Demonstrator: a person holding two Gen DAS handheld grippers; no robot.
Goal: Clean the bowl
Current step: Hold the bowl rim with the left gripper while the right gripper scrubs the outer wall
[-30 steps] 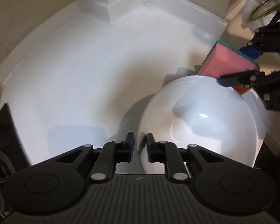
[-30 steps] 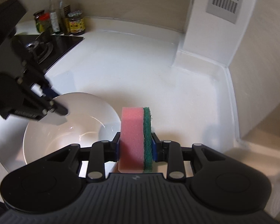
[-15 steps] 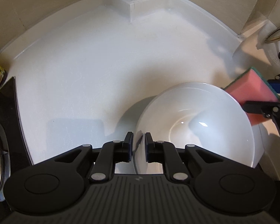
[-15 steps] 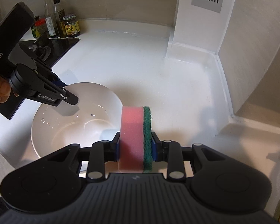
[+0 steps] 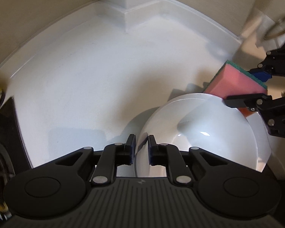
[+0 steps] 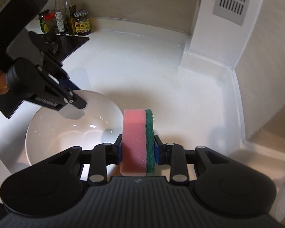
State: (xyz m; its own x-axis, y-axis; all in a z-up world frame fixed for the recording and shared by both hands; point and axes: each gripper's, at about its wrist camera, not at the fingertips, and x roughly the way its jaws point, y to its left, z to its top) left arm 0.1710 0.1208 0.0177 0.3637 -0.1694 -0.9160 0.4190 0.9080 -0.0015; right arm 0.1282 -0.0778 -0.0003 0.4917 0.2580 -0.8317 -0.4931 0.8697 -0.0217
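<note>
The white bowl [image 5: 209, 133] sits on the white worktop [image 5: 96, 79], in the lower right of the left wrist view and the lower left of the right wrist view. The left hand-held gripper [image 5: 142, 149] is clenched on the bowl's near rim, one finger outside the wall and one inside; in the right wrist view the same hand-held gripper [image 6: 79, 104] reaches in from the upper left, its tip over the bowl's rim. The right hand-held gripper [image 6: 137, 150] is grasping a sponge [image 6: 137, 142] upright between its pads, the pink foam on the left and the green scouring layer on the right. In the left wrist view that sponge [image 5: 235, 82] appears at the right edge, just beyond the bowl's far rim, and whether it touches the rim cannot be told. A black stovetop [image 6: 72, 41] lies at the upper left of the right wrist view, with bottles and jars [image 6: 70, 20] standing behind it against the wall. A grey vent grille [image 6: 235, 0] is set into the white column at the upper right.
</note>
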